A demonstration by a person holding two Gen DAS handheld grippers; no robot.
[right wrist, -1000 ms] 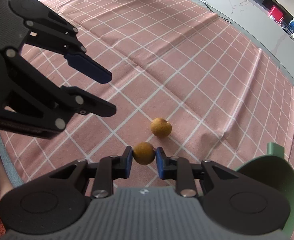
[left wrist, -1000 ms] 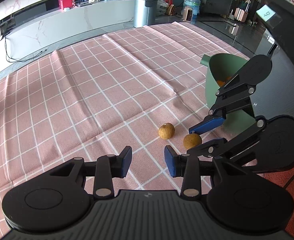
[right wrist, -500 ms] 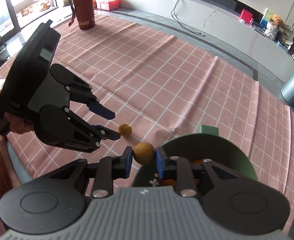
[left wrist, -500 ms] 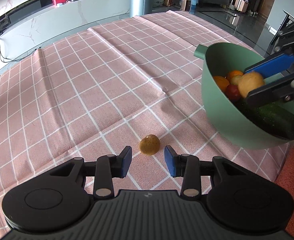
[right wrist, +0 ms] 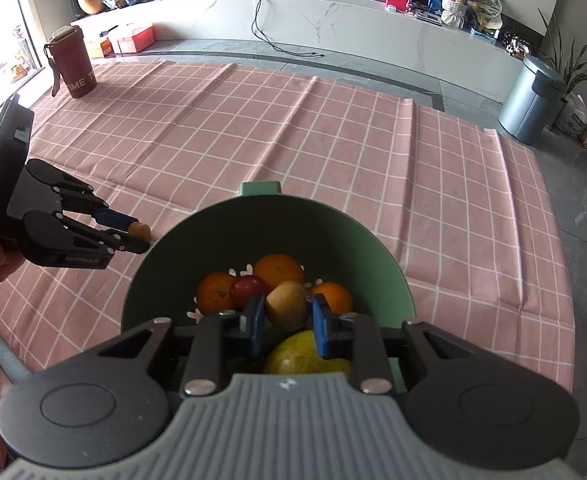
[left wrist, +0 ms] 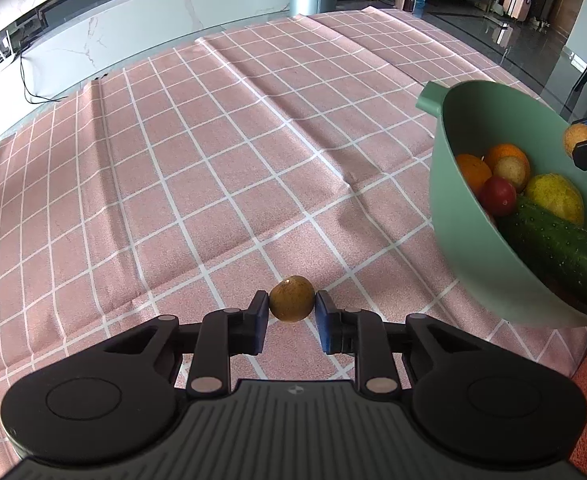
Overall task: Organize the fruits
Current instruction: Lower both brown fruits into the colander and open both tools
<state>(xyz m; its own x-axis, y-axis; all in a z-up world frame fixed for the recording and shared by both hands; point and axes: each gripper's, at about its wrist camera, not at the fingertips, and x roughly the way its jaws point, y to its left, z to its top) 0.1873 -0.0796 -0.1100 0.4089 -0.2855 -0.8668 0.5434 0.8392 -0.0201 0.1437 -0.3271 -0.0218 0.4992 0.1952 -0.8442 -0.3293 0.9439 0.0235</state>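
- Pink checked tablecloth (left wrist: 221,168): it covers the table; the stretch beyond the left gripper lies bare up to its far edge, with shallow creases. In the right wrist view the cloth's right and far edges give onto grey floor.
- Green bowl (right wrist: 165,264): it stands near the cloth's near edge, a short handle tab on its far rim. In the left wrist view its wall rises close to the right of the left gripper, closing that side.
- Bowl contents: oranges (right wrist: 278,270), a red fruit (right wrist: 247,288), a yellow-green fruit (right wrist: 305,354) and a cucumber (left wrist: 561,248), piled against the near wall.
- Left gripper (left wrist: 292,311): its blue pads are closed against the sides of a small brown fruit (left wrist: 292,298), which sits low on the cloth, just left of the bowl.
- Right gripper (right wrist: 286,316): its pads clamp a second small brown fruit (right wrist: 286,305), held above the bowl's contents, inside the rim line.
- Surroundings: a maroon bottle (right wrist: 71,62) stands on the cloth's far left corner, well apart; a grey bin (right wrist: 529,100) stands on the floor past the right edge; a white counter runs behind.
- Change from one second ago: the left pads then stood apart with both brown fruits on the cloth; the right gripper, then down at the cloth with its fruit, is now over the bowl.
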